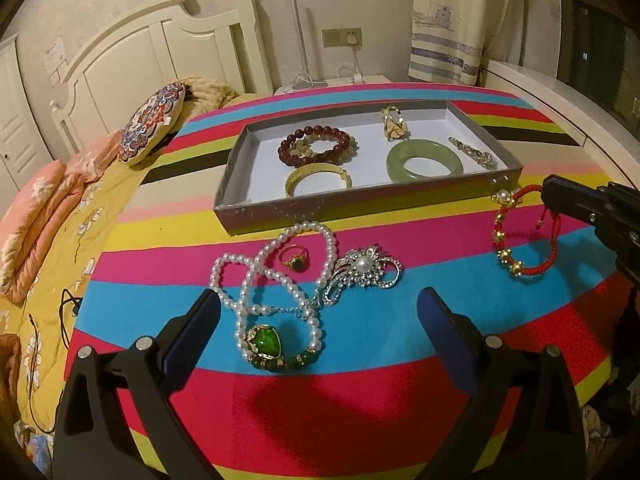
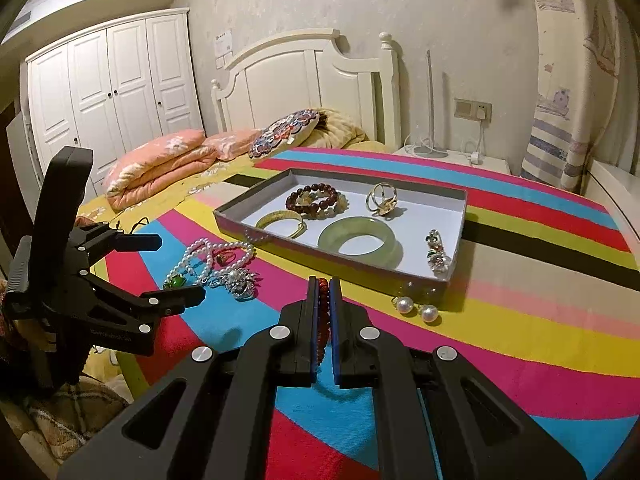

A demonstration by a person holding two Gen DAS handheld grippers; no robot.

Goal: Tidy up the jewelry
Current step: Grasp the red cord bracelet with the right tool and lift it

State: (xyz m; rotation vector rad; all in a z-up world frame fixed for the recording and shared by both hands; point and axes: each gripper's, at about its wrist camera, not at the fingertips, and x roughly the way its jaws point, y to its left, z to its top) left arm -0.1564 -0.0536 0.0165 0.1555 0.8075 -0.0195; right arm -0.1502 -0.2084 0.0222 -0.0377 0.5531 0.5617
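Right gripper [image 2: 324, 284] grasps the red bracelet [image 1: 526, 232] above the striped desk [image 1: 360, 400].
Left gripper [image 1: 318, 306] has its fingers spread wide over the pearl necklace [image 1: 276, 280]; beside it lies a silver brooch [image 1: 362, 270], and farther back the tray [image 1: 320, 210] holds a green bangle [image 1: 424, 160].

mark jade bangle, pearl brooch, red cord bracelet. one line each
jade bangle [image 1: 395, 162], left wrist view, on its left rim, inside the tray.
pearl brooch [image 1: 364, 266], left wrist view, on its centre pearl.
red cord bracelet [image 1: 534, 270], left wrist view, on the lower red cord, hanging from the right claw.
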